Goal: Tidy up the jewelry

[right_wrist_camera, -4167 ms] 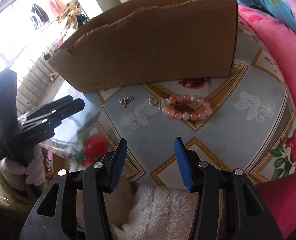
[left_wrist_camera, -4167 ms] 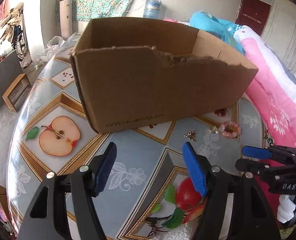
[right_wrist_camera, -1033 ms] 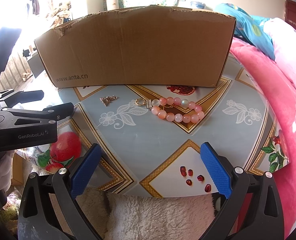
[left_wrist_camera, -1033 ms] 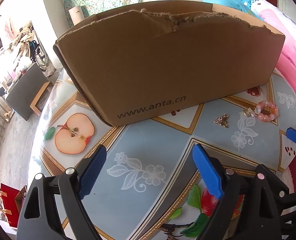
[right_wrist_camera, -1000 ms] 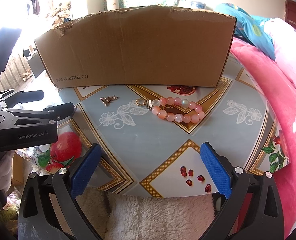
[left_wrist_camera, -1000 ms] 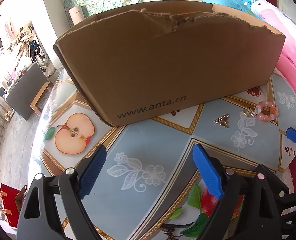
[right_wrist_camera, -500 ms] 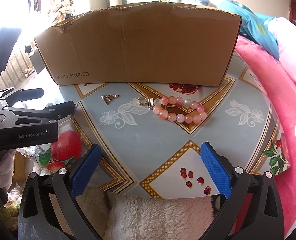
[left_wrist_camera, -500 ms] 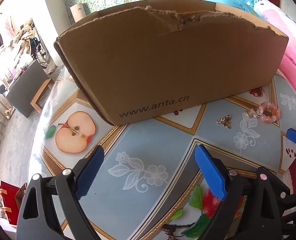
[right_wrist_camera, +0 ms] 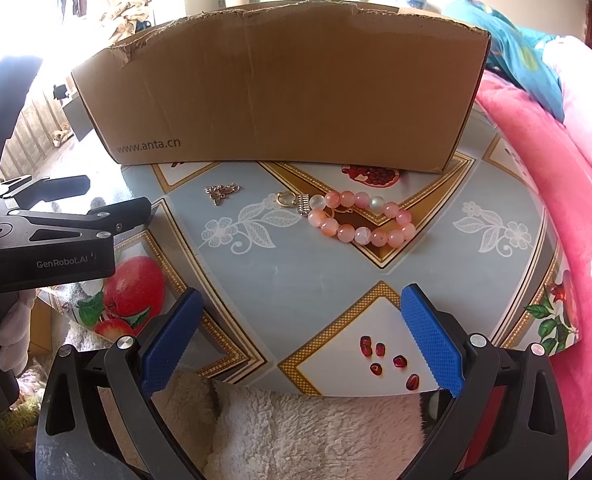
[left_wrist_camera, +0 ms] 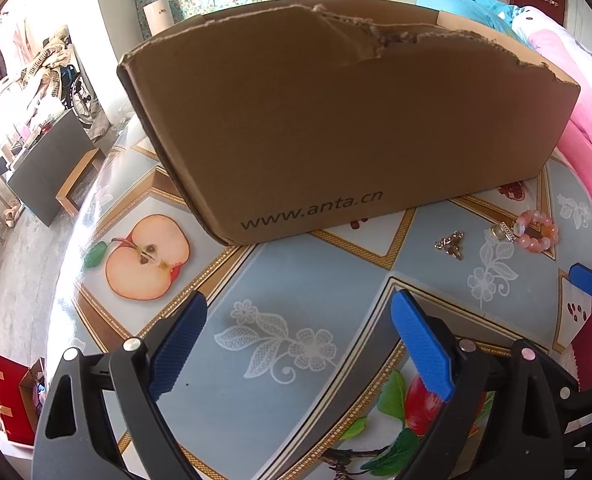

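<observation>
Grippers, left (left_wrist_camera: 296,344) and right (right_wrist_camera: 298,330), have spread wide and hold nothing. Beyond, bracelet (right_wrist_camera: 358,218) and charm (right_wrist_camera: 221,191) lie untouched on table (right_wrist_camera: 296,272) before box (right_wrist_camera: 280,92); pickup likely next.

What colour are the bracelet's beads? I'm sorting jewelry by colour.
Mostly pink-orange, with a couple of pale whitish beads on the bracelet; clearest in the right wrist view.

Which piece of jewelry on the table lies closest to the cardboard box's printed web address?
The small gold butterfly-shaped charm; the pink beaded bracelet lies further right, away from the lettering.
</observation>
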{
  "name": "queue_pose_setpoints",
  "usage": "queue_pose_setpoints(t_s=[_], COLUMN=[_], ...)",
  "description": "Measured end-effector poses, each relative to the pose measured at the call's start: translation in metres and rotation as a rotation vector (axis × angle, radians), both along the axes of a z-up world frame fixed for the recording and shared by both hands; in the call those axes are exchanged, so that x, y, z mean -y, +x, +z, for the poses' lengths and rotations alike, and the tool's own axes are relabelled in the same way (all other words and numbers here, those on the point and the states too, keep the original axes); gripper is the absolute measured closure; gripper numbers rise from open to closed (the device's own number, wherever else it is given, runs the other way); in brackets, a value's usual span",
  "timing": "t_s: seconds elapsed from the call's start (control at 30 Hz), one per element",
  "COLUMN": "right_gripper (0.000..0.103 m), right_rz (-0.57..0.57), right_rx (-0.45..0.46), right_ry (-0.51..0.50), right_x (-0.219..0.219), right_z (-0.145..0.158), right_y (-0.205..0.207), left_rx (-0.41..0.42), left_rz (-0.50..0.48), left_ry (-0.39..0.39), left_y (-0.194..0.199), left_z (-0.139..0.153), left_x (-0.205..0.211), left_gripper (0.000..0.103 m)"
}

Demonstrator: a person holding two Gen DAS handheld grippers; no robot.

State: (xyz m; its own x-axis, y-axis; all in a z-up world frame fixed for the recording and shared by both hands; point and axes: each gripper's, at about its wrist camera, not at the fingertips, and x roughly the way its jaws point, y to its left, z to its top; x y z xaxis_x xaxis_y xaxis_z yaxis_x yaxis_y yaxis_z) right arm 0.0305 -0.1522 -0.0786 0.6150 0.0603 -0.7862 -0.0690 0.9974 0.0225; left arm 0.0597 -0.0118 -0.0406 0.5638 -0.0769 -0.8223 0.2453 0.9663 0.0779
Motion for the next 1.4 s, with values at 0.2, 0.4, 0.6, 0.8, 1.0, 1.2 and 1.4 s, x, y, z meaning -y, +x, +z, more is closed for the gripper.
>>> queue_pose_setpoints(t_s=[0.2,0.4,0.6,0.8,1.0,1.2,1.4], right_gripper=[0.008,0.008,0.008,0.008,0.008,0.008,0.011], right_rz=[-0.013,-0.071,-0.069,-0.077,-0.078,-0.104,-0.139], right_rx=[-0.043,0.041,0.059,0.066,0.055,0.085,0.105], right_ry=[0.071,0.109,0.150,0.178,0.202,0.201,0.235], right_x=[0.011,0.022,0.020,0.008,0.002,0.020,0.056], right_z=[0.011,0.041,0.071,0.078,0.077,0.082,0.079], right_y=[0.010,0.010,0.023,0.023,0.024,0.023,0.017], left_rx=[-0.011,-0.010,-0.001,0.038,0.075,0.121,0.160], left_rz=[0.002,-0.012,-0.032,-0.056,-0.078,-0.096,-0.154], left_ry=[-0.036,-0.052,-0.049,-0.072,-0.085,-0.086,-0.120], left_y=[0.003,0.004,0.007,0.001,-0.002,-0.008,-0.019], left_z=[-0.003,-0.006,-0.009,-0.003,0.006,0.016,0.026], left_x=[-0.012,-0.020,-0.023,-0.033,-0.033,-0.012,-0.002], left_gripper=[0.012,0.012,0.012,0.012,0.012,0.012,0.012])
